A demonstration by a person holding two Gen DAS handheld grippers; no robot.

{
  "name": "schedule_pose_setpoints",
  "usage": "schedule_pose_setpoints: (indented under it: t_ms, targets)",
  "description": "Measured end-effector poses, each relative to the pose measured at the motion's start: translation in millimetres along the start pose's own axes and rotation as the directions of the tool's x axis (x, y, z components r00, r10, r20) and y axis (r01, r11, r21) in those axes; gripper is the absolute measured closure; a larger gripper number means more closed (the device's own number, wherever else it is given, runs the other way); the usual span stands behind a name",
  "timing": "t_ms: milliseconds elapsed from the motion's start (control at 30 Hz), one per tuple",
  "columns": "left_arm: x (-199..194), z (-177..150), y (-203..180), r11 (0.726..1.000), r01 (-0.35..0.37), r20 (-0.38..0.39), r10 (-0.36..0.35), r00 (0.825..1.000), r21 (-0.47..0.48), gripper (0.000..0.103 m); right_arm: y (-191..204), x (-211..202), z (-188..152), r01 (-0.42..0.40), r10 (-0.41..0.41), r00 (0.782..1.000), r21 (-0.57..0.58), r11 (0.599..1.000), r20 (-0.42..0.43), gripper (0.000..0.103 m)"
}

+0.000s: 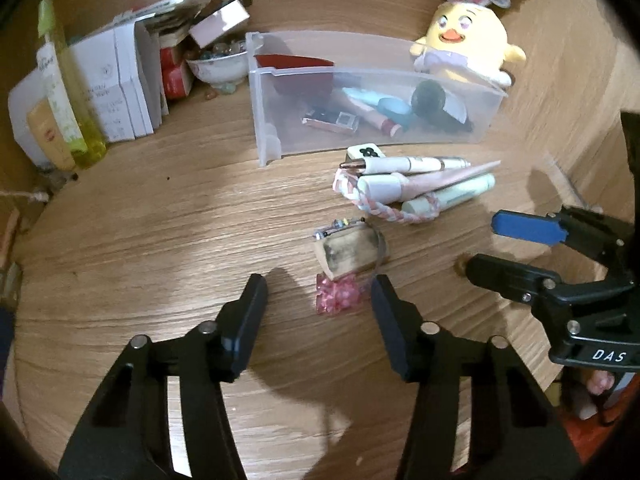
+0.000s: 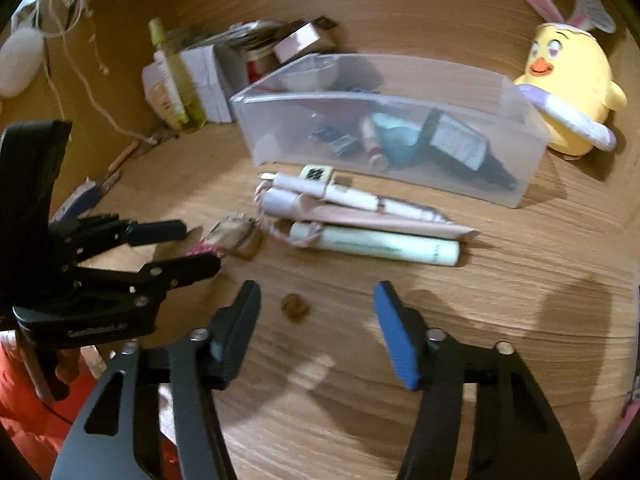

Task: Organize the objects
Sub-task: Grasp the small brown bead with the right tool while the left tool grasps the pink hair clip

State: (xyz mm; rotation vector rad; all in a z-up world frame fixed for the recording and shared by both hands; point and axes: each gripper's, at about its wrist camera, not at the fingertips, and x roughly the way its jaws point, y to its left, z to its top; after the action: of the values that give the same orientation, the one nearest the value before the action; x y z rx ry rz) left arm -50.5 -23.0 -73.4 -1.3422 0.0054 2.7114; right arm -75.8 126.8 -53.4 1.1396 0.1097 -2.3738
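Observation:
A clear plastic bin (image 1: 280, 120) (image 2: 400, 184) stands on the wooden table and holds cosmetics and a dark bottle (image 2: 460, 144). In front of it lie white and pink pens (image 1: 404, 165) (image 2: 340, 196), a mint tube (image 1: 448, 196) (image 2: 376, 246), a braided cord (image 1: 380, 210) and a white tile (image 1: 366, 151) (image 2: 317, 173). A small wooden block with a ring (image 1: 348, 254) (image 2: 232, 236) and pink beads (image 1: 340, 298) lie closer. My left gripper (image 1: 318, 292) (image 2: 200, 248) is open, the beads between its tips. My right gripper (image 2: 316, 300) (image 1: 484, 246) is open and empty, right of the block.
A yellow plush chick with bunny ears (image 1: 464, 44) (image 2: 568, 88) sits behind the bin at the right. White boxes (image 1: 116, 88), a yellow-green bottle (image 1: 68, 92) and a bowl of beads (image 1: 218, 64) stand at the back left. A small brown nut (image 2: 294, 307) lies by my right gripper.

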Motion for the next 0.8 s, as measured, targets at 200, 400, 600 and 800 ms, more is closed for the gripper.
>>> schedule_pose_setpoints:
  t_ms: [200, 400, 600, 800]
  targets:
    - [1, 0, -4, 0.999, -0.005, 0.02, 0.004, 1.0, 0.039, 0.073, 9, 8, -3, -0.001, 0.0, 1.0, -0.028, 1.0, -0.023, 0.069]
    - [0, 0, 1, 1.0, 0.015, 0.028, -0.015, 0.999, 0.007, 0.077, 12, 10, -3, 0.0, -0.001, 1.0, -0.031, 1.0, -0.017, 0.087]
    - [-9, 5, 14, 0.998, 0.021, 0.053, -0.018, 0.998, -0.057, 0.077, 8, 7, -1, 0.005, -0.005, 1.0, -0.008, 1.0, -0.001, 0.089]
    - [-27, 18, 21, 0.995, 0.032, 0.118, -0.021, 0.993, -0.09, 0.077, -9, -5, 9, 0.023, -0.027, 0.998, 0.065, 0.998, 0.05, 0.089]
